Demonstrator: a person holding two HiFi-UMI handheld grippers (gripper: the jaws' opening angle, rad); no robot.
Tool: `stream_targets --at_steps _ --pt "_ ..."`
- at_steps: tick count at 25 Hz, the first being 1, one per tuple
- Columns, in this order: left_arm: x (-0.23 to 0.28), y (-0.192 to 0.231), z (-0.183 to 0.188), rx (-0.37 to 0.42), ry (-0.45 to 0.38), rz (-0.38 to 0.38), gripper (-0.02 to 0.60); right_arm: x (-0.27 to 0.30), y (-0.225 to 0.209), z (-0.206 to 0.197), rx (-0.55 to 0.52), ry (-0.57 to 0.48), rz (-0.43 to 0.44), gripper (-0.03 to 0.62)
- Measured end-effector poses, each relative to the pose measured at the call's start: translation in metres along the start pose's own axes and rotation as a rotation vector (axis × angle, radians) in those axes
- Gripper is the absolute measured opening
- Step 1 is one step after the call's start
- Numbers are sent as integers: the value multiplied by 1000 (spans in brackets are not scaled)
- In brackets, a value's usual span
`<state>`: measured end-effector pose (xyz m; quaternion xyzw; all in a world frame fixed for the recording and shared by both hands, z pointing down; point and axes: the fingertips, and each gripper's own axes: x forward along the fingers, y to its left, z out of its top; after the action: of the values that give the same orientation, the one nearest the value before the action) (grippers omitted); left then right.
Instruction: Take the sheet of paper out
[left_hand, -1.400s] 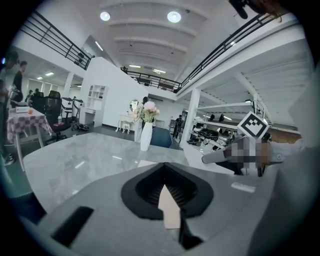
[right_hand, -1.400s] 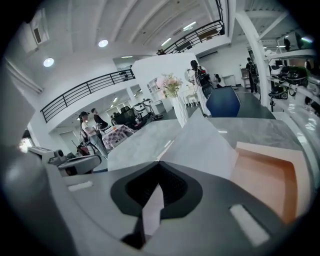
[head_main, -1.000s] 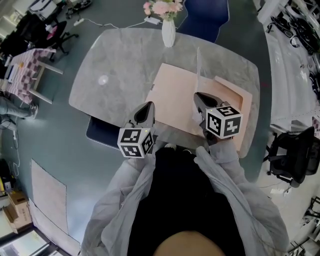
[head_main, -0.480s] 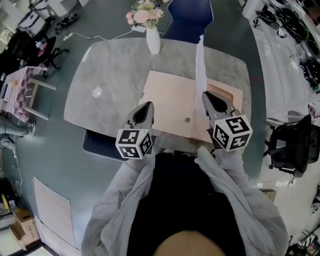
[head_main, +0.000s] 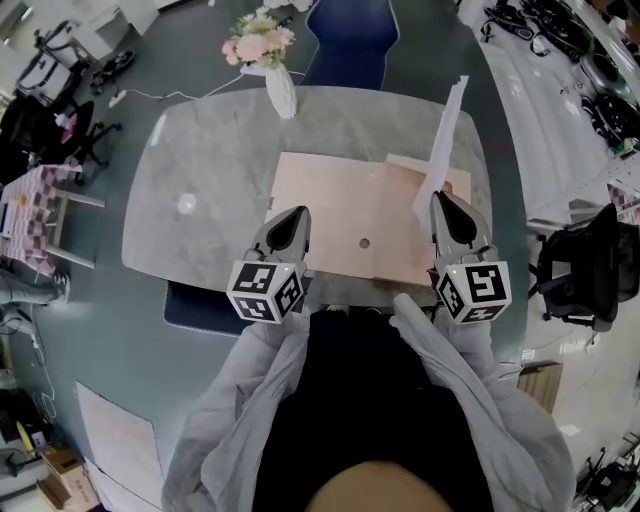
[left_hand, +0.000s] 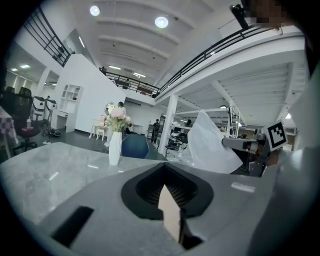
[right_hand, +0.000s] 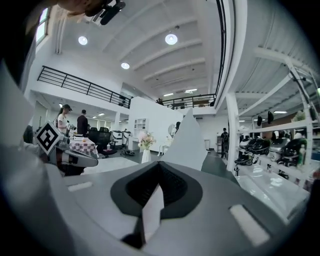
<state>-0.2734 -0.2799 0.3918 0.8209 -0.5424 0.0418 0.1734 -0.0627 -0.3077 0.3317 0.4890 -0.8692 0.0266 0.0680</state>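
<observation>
The sheet of paper (head_main: 441, 148) stood nearly upright above the right side of the peach folder (head_main: 335, 210), its lower corner pinched in the right tongs (head_main: 450, 203), which were shut on it. The left tongs (head_main: 291, 216) were clamped on the folder's near edge, apparently pinning it to the worktop (head_main: 200, 190). The pull-out looked all but finished, with the sheet seemingly free of the folder. The next move called for carrying it clear and laying it flat without creasing it. A vase of flowers (head_main: 280, 88) stood at the far edge, well apart, and nothing blocked the way.
</observation>
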Motion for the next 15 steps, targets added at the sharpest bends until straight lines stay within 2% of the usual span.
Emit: stream_targets --at_steps 6,15 --pt "10 -18 -1 -5 -3 -95 0 -16 -14 -19 -9 30 -77 14" --pt "20 -46 -7 21 -1 -210 0 -23 -7 -48 -4 102 -44 14"
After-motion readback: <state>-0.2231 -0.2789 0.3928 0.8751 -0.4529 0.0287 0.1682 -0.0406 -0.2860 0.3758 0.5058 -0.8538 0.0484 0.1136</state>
